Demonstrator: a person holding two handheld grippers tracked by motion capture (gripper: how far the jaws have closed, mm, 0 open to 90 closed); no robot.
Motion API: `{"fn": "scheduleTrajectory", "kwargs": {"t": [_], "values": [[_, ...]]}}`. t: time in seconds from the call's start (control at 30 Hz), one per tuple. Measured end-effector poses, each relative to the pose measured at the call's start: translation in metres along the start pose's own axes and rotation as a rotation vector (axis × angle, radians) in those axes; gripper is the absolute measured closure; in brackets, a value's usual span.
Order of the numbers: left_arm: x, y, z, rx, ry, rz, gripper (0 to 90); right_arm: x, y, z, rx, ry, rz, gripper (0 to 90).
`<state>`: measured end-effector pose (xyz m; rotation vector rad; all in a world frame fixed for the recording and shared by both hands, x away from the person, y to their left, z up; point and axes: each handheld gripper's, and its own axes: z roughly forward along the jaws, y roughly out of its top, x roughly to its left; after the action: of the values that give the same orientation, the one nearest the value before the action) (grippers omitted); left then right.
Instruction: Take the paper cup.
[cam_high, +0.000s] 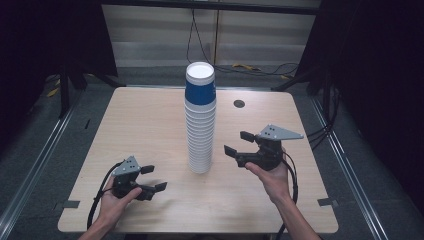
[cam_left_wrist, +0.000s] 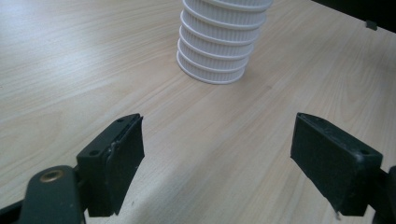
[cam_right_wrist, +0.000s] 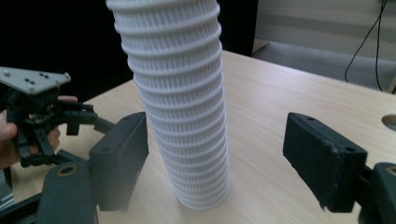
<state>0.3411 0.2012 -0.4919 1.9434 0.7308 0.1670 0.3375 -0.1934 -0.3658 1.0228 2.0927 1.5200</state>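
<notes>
Centrally on the wooden table (cam_high: 150, 125) stands a tall stack of cups (cam_high: 201, 120), white ribbed cups nested mouth-down one over another, with a blue cup at the top whose white bottom faces up. The stack rests upright on the tabletop, a little toward the far half, and nothing touches it.

The left gripper (cam_high: 150, 179) sits low at the near left of the table, held in the person's left hand (cam_high: 116, 200), whose fingers wrap the black body from below while the forearm comes in from the bottom edge. The grey three-cornered plate rides on top and the jaws point across the table toward the foot of the stack. In the left gripper view its two black jaws stand apart with bare table between them, the base of the stack lying farther ahead and well clear of the pads; nothing is pinched.

The right gripper (cam_high: 238, 143) is held higher, to the right of the stack, in the right hand (cam_high: 272, 180), which grips it from underneath with the wrist bent up and the forearm angling in from the bottom right. Its jaws point leftward at the lower middle of the stack. In the right gripper view the jaws are spread wide; the stack rises between them in the picture but stands ahead of the pads, with a gap on either side, so they press on nothing. Beyond the stack in that view, the left gripper and the hand holding it show at the far edge of the table.

A small round hole (cam_high: 239, 104) lies in the tabletop beyond the right gripper.
</notes>
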Motion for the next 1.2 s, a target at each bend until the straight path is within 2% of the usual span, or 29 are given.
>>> {"fn": "scheduleTrajectory", "kwargs": {"t": [0.13, 0.17, 0.47, 0.73, 0.9, 1.0, 1.07, 1.2], "values": [[0.000, 0.000, -0.001, -0.002, -0.002, 0.000, 17.2, 0.001, 0.012, -0.001, -0.016, 0.025, -0.007, 22.2], [0.000, 0.000, -0.001, -0.010, -0.004, -0.008, 17.2, 0.000, 0.018, -0.001, -0.023, 0.048, -0.002, 19.9], [0.001, -0.001, -0.001, -0.002, 0.000, -0.011, 17.2, 0.000, 0.038, -0.004, -0.048, 0.050, -0.029, 20.0], [0.001, -0.001, 0.000, -0.006, 0.009, -0.011, 17.1, 0.001, 0.070, -0.007, -0.075, 0.071, -0.065, 17.1], [0.002, -0.001, 0.000, -0.008, 0.007, -0.019, 15.9, 0.004, 0.084, -0.004, -0.075, 0.085, -0.081, 16.2], [0.001, -0.001, 0.000, -0.006, 0.001, -0.015, 15.9, 0.008, 0.096, -0.003, -0.073, 0.100, -0.105, 15.3], [0.000, -0.001, 0.001, -0.003, -0.002, -0.015, 15.9, 0.010, 0.110, -0.004, -0.076, 0.128, -0.110, 15.1], [-0.002, -0.001, 0.004, 0.008, -0.014, -0.009, 15.9, 0.016, 0.121, -0.001, -0.059, 0.141, -0.132, 15.3]]}}
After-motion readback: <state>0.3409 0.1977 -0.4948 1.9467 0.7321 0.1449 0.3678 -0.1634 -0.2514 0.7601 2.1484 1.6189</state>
